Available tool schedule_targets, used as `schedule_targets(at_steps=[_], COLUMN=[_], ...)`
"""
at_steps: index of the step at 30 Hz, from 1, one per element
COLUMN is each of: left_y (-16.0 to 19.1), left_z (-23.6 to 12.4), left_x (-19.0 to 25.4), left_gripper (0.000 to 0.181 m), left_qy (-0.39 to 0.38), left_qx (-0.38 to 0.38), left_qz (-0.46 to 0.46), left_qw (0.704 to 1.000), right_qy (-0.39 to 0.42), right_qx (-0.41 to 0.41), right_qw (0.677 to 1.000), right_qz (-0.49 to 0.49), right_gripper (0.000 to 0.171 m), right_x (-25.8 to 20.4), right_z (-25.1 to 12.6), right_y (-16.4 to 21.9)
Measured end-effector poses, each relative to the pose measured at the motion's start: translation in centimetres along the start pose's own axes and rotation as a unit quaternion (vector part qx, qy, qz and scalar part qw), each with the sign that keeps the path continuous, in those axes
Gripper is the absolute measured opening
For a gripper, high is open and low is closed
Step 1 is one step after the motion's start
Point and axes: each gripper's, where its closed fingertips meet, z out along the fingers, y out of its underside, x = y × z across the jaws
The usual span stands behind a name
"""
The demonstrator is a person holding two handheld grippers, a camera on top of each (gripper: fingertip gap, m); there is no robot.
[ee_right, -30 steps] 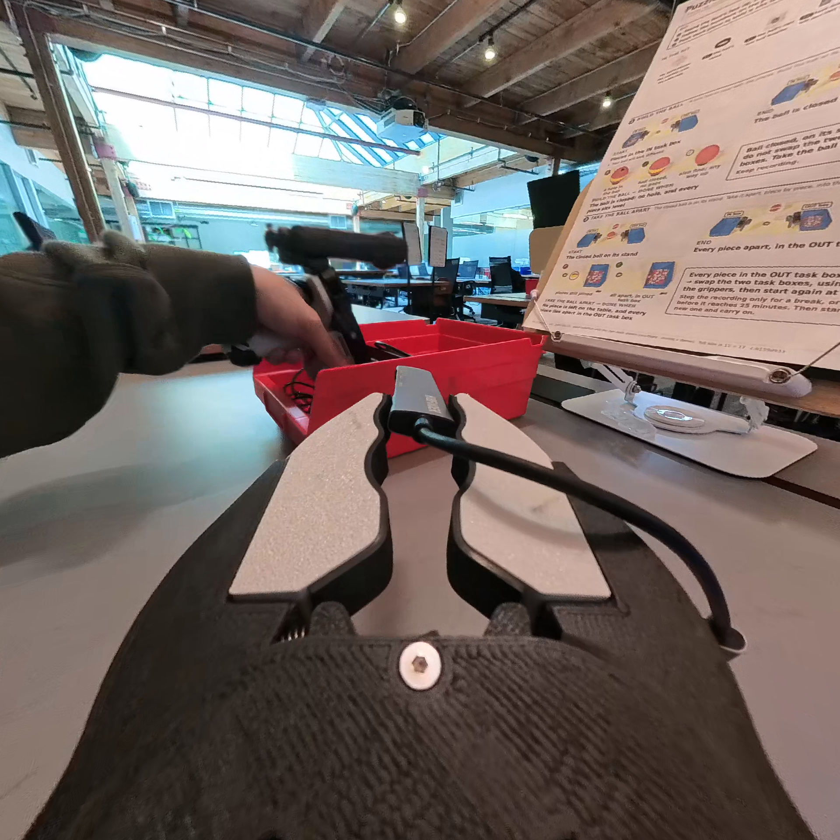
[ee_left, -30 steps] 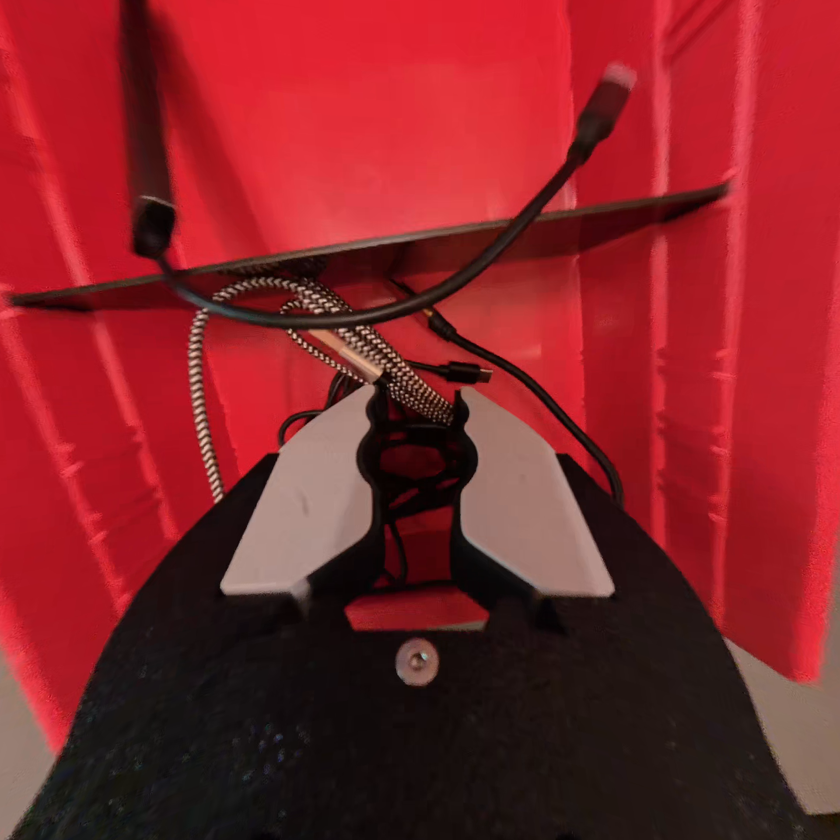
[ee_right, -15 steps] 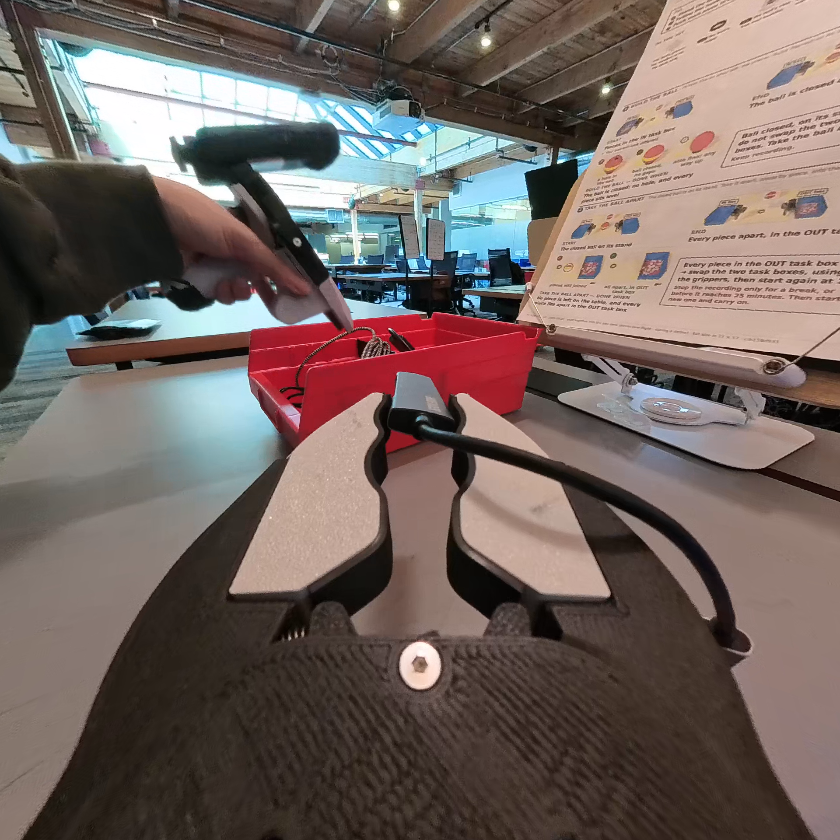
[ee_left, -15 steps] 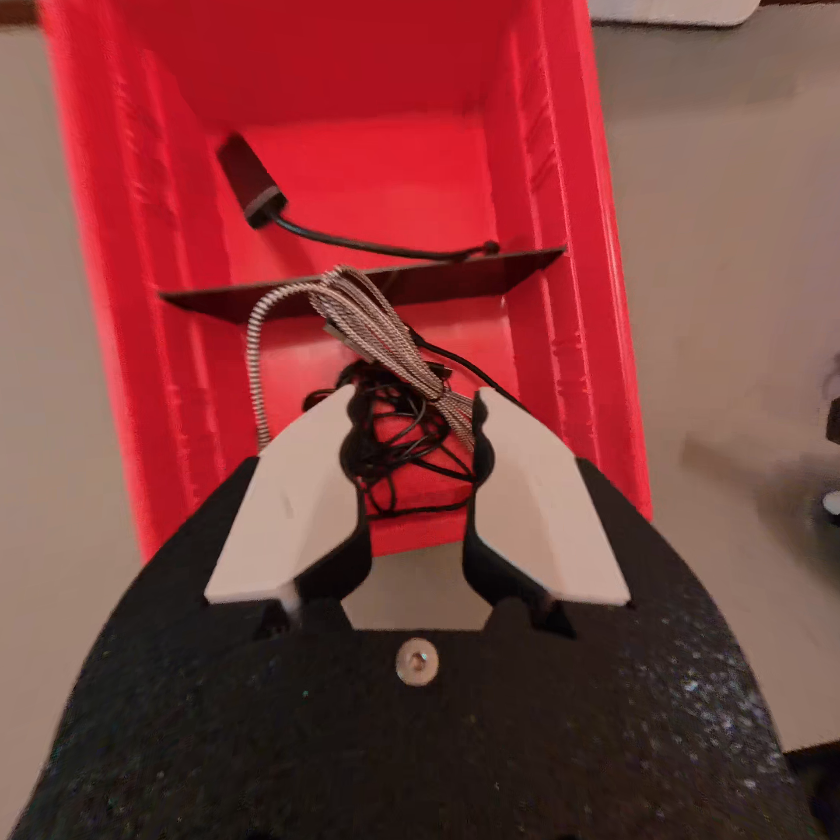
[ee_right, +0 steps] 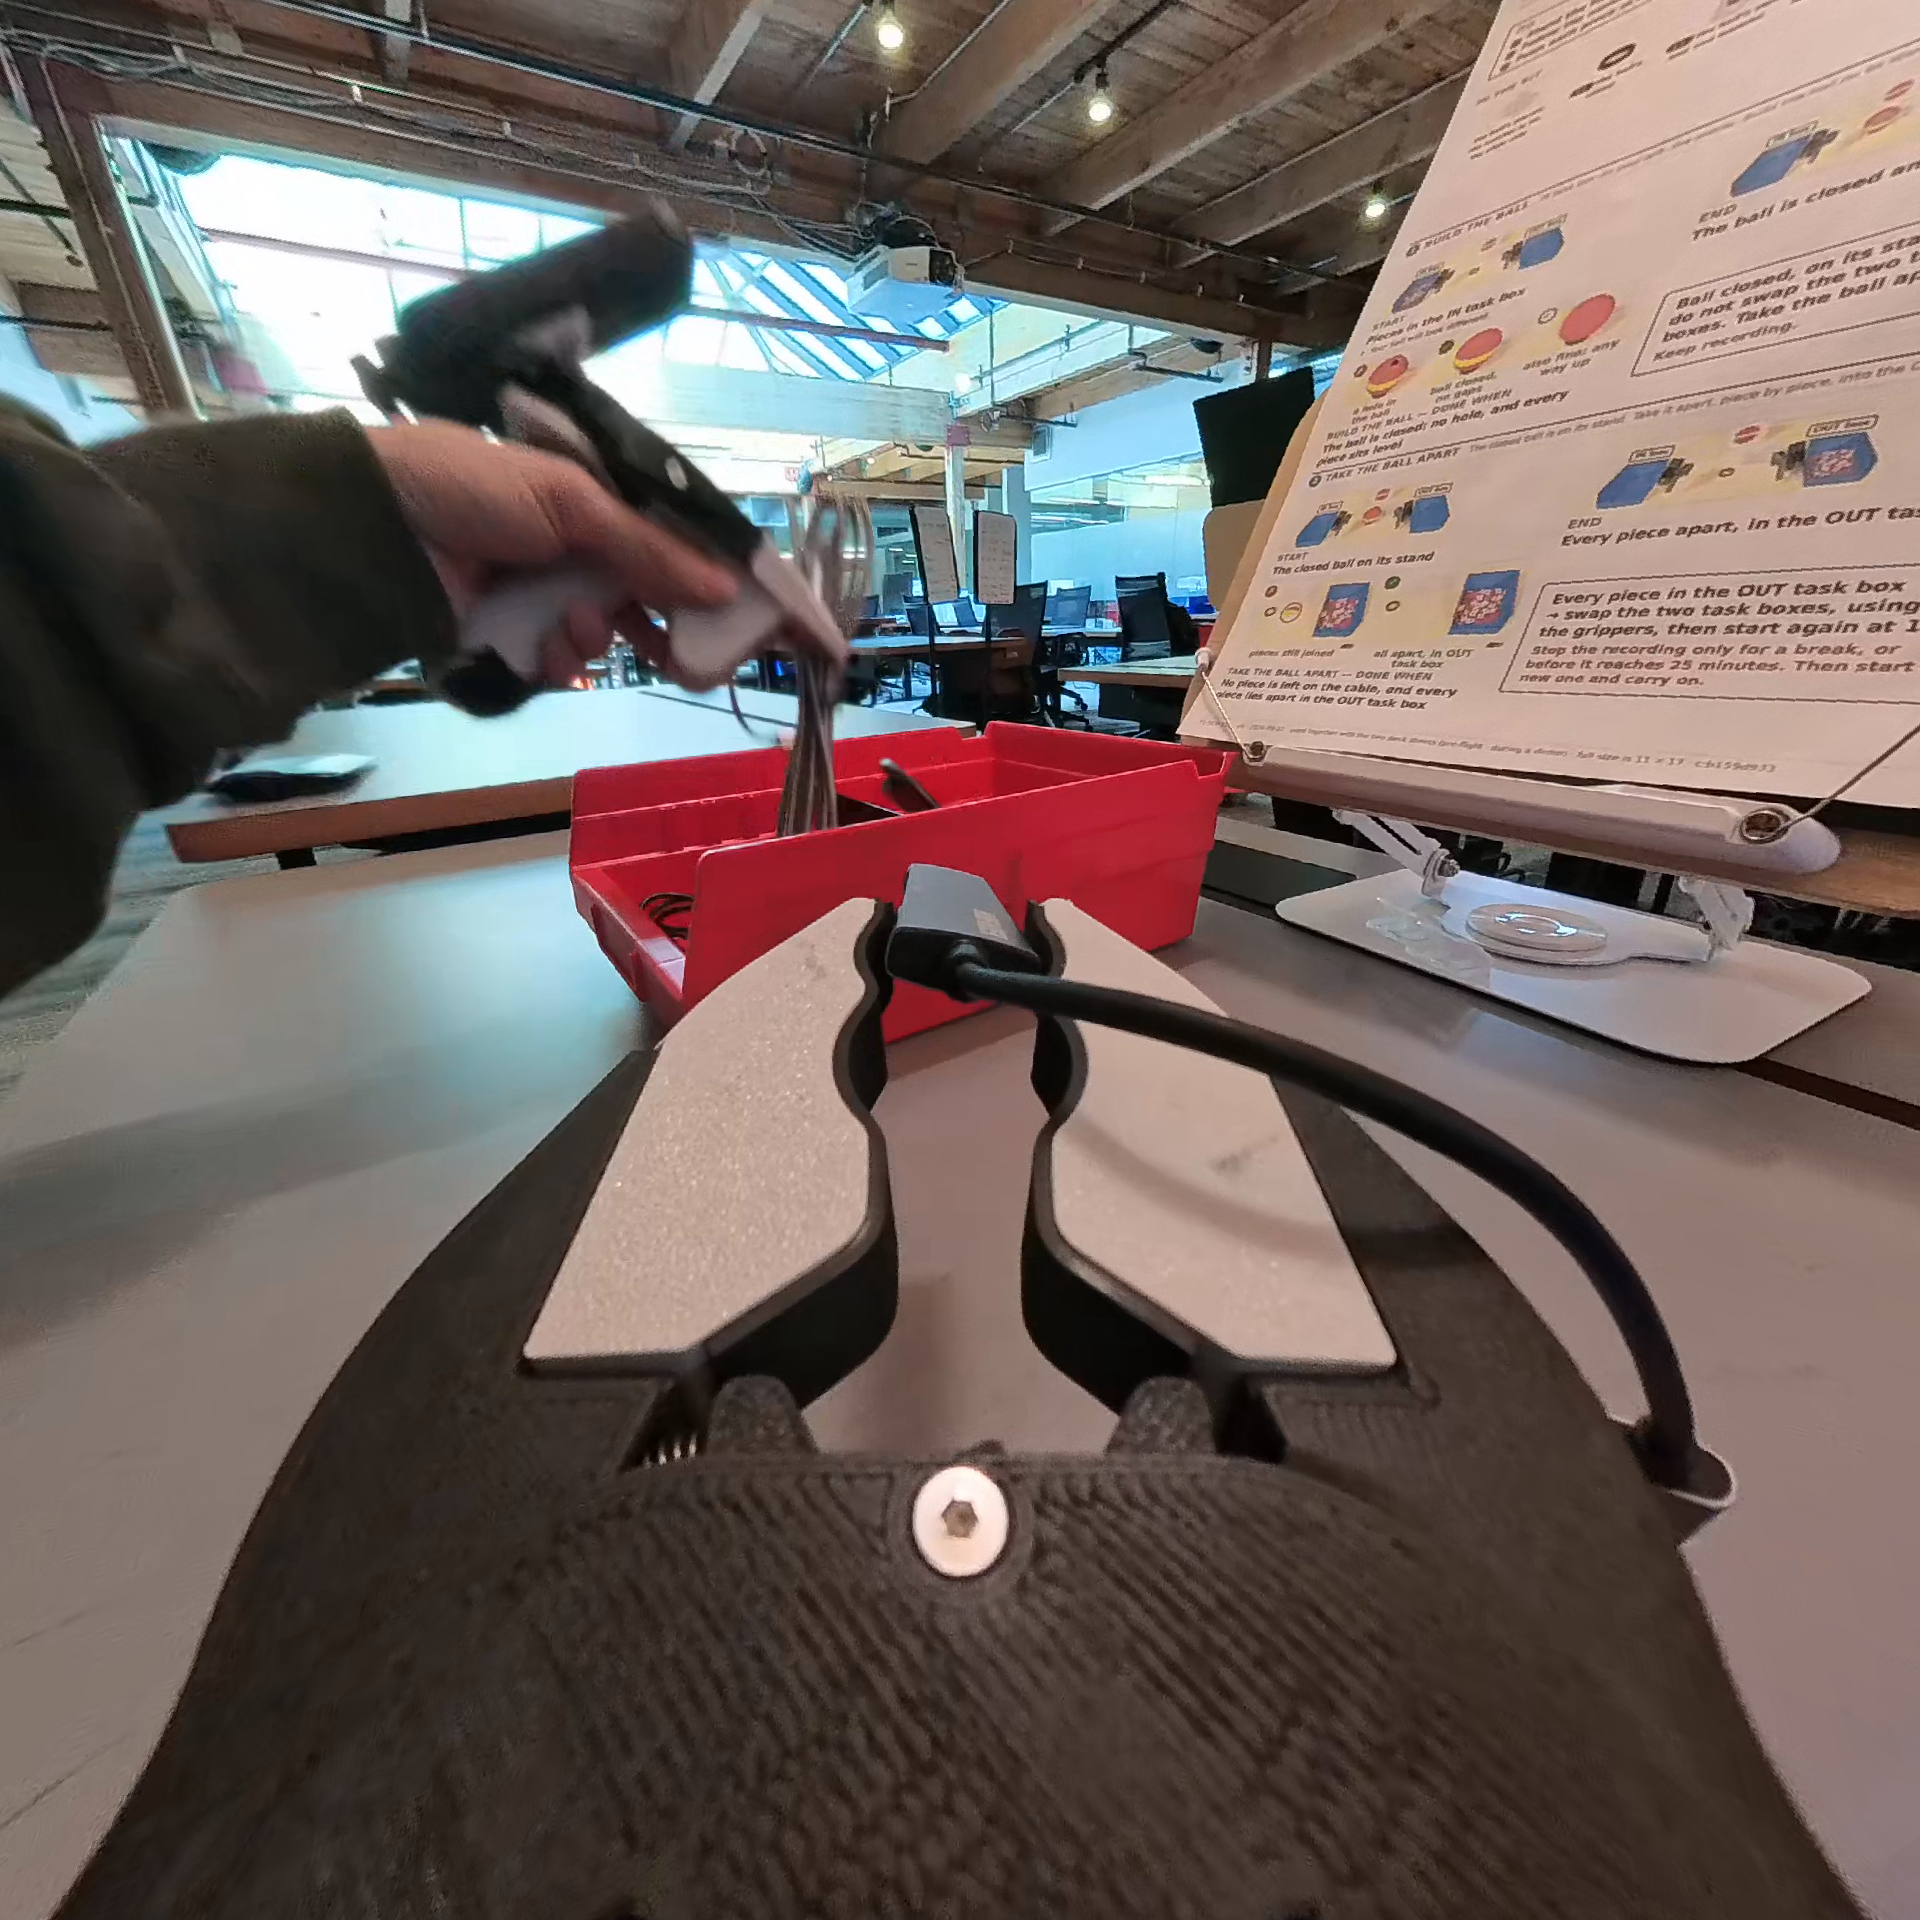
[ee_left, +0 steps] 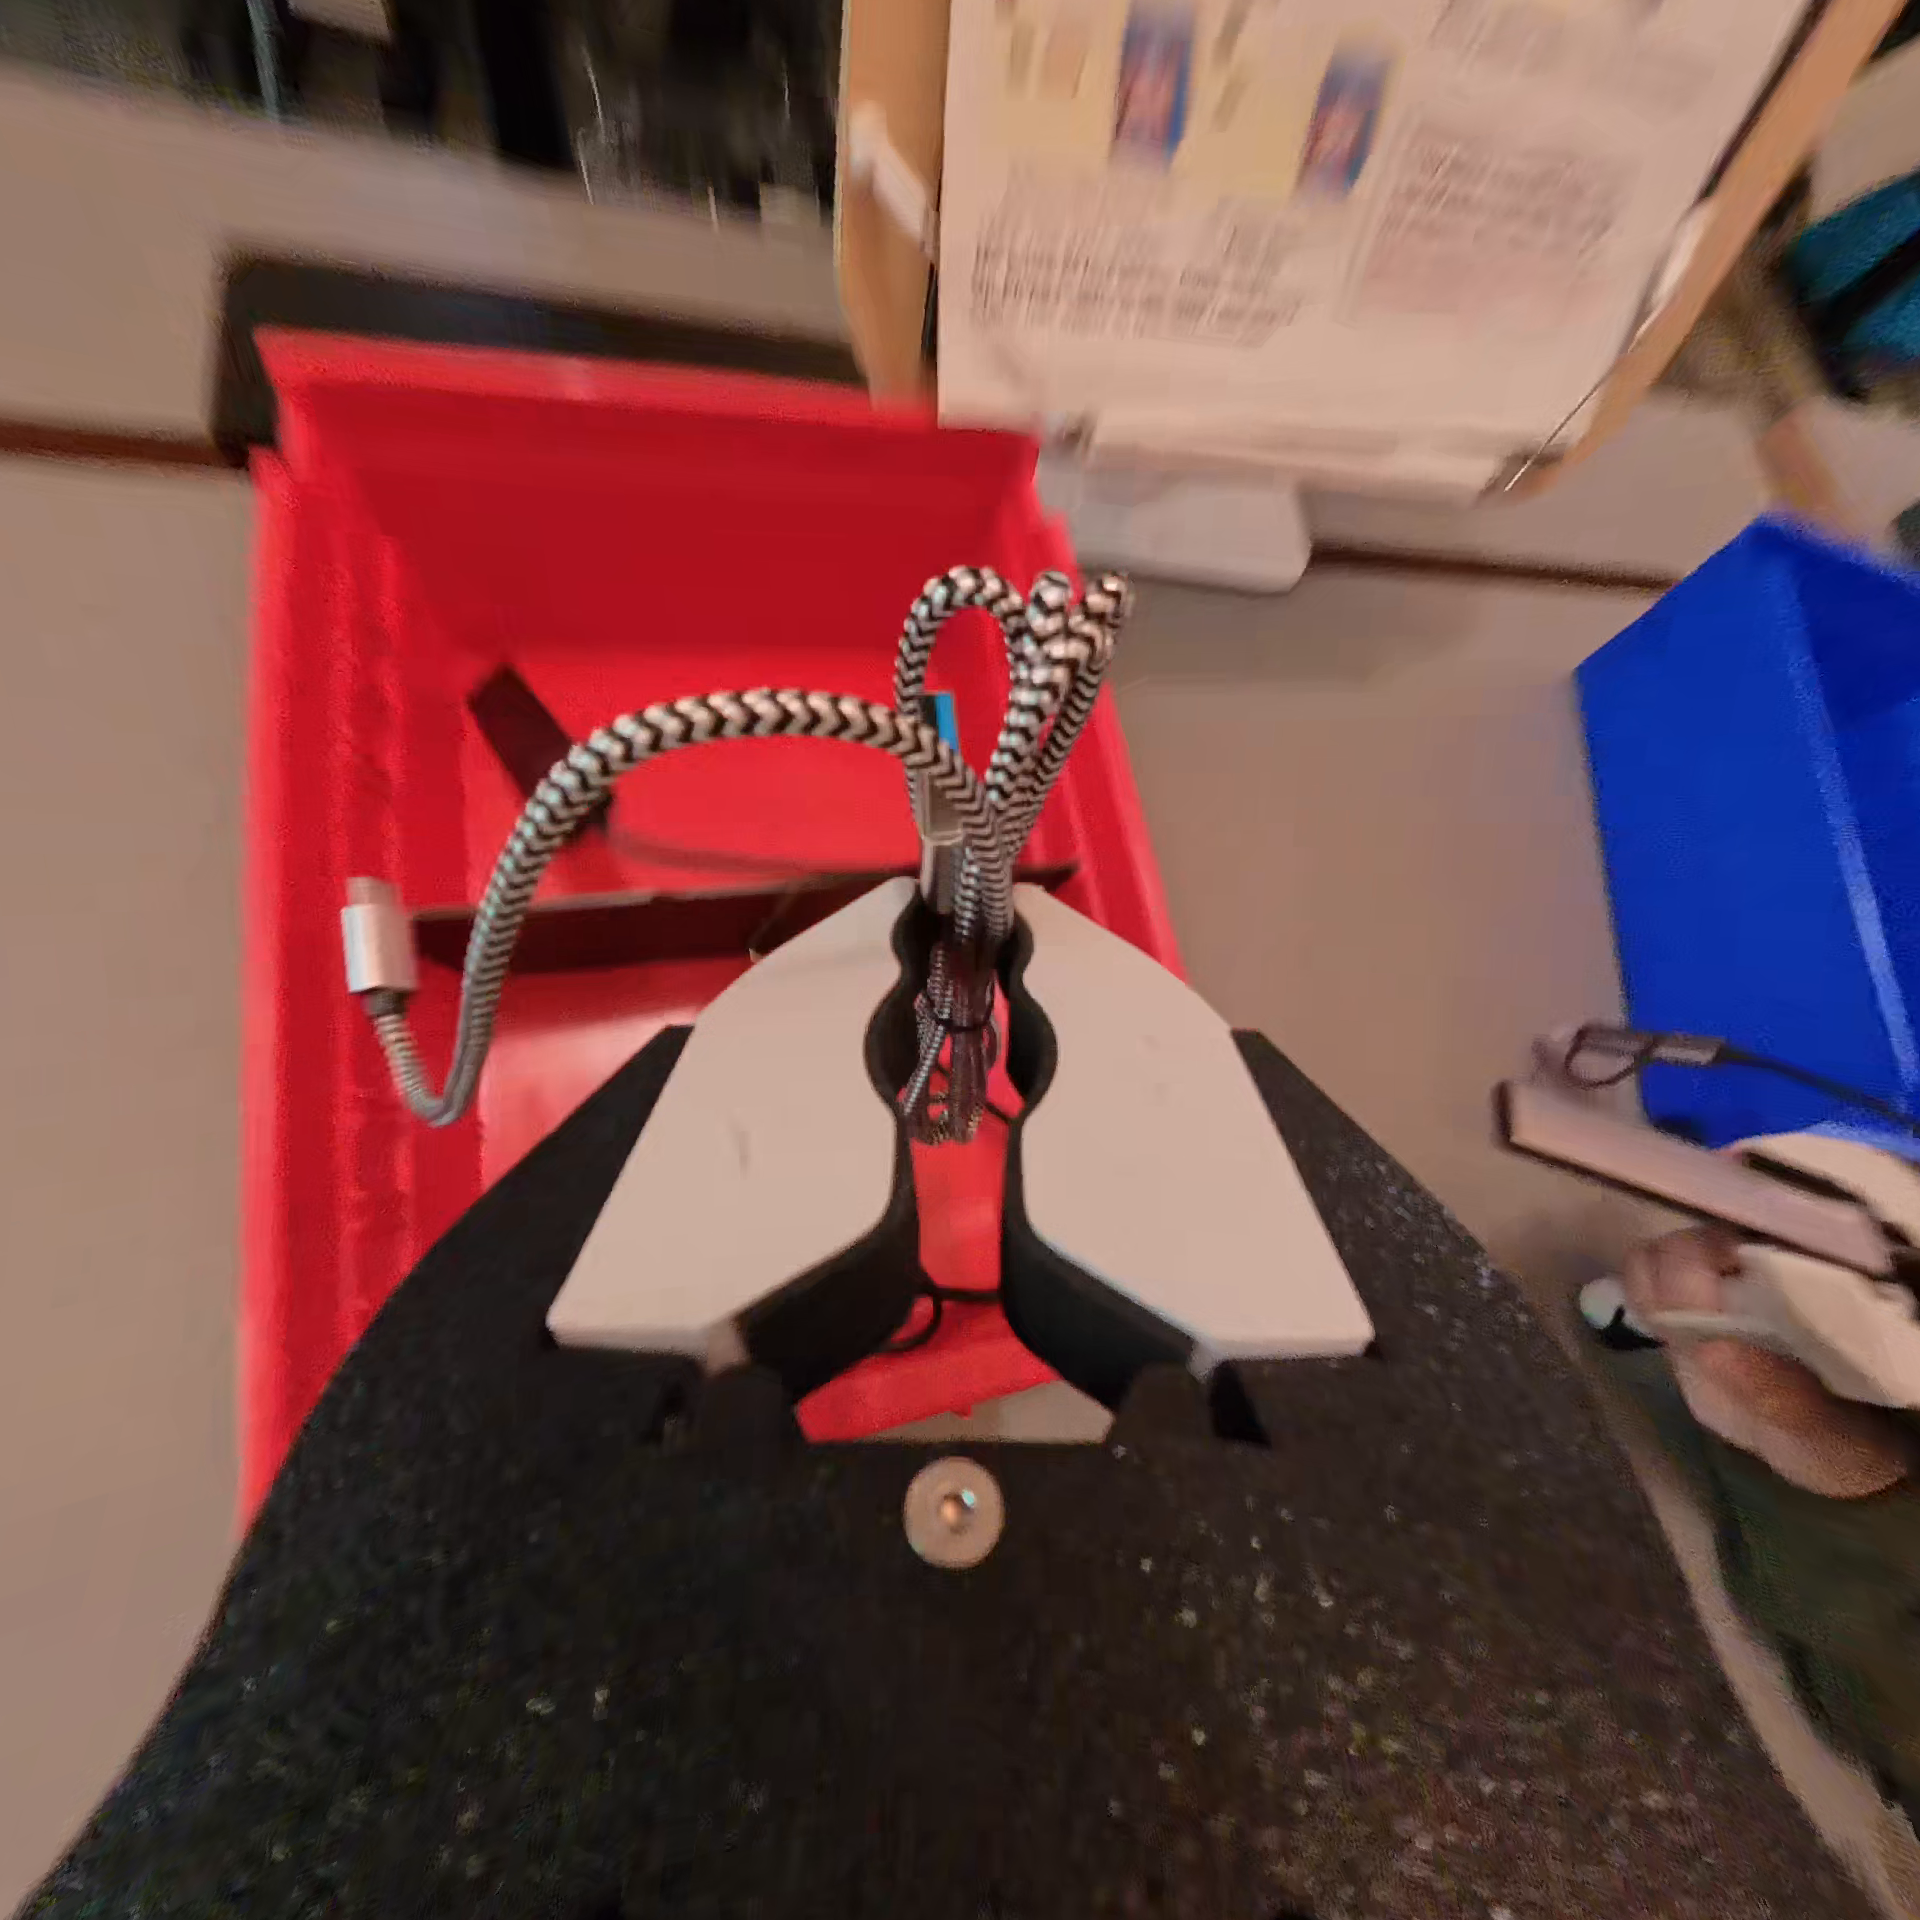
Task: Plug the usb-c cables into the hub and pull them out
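My left gripper (ee_left: 961, 914) is shut on a bundled black-and-white braided cable (ee_left: 997, 748) and holds it above the red bin (ee_left: 312, 831). The cable's silver plug (ee_left: 379, 951) dangles at the left. In the right wrist view the left gripper (ee_right: 821, 634) is blurred above the red bin (ee_right: 935, 842) with the cable (ee_right: 816, 727) hanging from it. My right gripper (ee_right: 961, 914) is shut on the dark hub (ee_right: 951, 914), low over the grey table (ee_right: 312, 1039). The hub's black lead (ee_right: 1351, 1091) curves back to the right.
A black divider (ee_left: 623, 920) crosses the red bin, with another dark hub (ee_left: 514, 717) behind it and thin black cables (ee_right: 665, 914) in the near compartment. A blue bin (ee_left: 1756, 831) stands right of it. An instruction sheet on a white stand (ee_right: 1579, 935) is at the back right. The left gripper's tips are roughly 25 cm from the right gripper's.
My left gripper closed on the braided cable bundle and lifted it up out of the red bin, tilting back. My right gripper held still with the hub.
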Motion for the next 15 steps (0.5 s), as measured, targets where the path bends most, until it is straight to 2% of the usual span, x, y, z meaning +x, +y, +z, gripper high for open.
schedule_targets(at_steps=[2, 4, 6, 7, 8, 11, 15], left_y=[-3.2, -6.4, -8.2, -8.0, -6.7, 0.6, 13.0], left_z=[-3.6, -7.2, -10.4, -11.5, -12.0, -11.6, -9.2], left_x=[0.8, 2.5, 6.0, 8.2, 10.4, 14.4, 13.0], left_gripper=[0.011, 0.010, 0.011, 0.011, 0.011, 0.011, 0.011], left_qy=[-0.012, -0.020, 0.003, 0.028, 0.065, 0.167, 0.220], left_qx=[0.060, 0.130, 0.177, 0.174, 0.145, 0.009, -0.194], left_qz=[0.029, 0.099, 0.211, 0.280, 0.348, 0.498, 0.635], left_qw=[0.998, 0.986, 0.961, 0.944, 0.924, 0.851, 0.714], right_qy=[-0.001, 0.000, 0.004, 0.008, 0.016, 0.050, 0.080], right_qx=[-0.001, -0.001, 0.000, 0.002, 0.006, 0.017, 0.034], right_qw=[1.000, 1.000, 1.000, 1.000, 1.000, 0.999, 0.996], right_qz=[0.000, -0.001, -0.001, 0.000, 0.000, 0.004, 0.032], right_gripper=[0.024, 0.024, 0.024, 0.024, 0.024, 0.024, 0.024], right_x=[0.0, 0.0, 0.1, 0.3, 0.6, 2.1, 3.7], right_z=[0.0, 0.0, 0.0, -0.1, -0.2, -0.8, -1.6], right_y=[0.0, 0.0, 0.0, -0.1, -0.2, -0.6, -0.9])
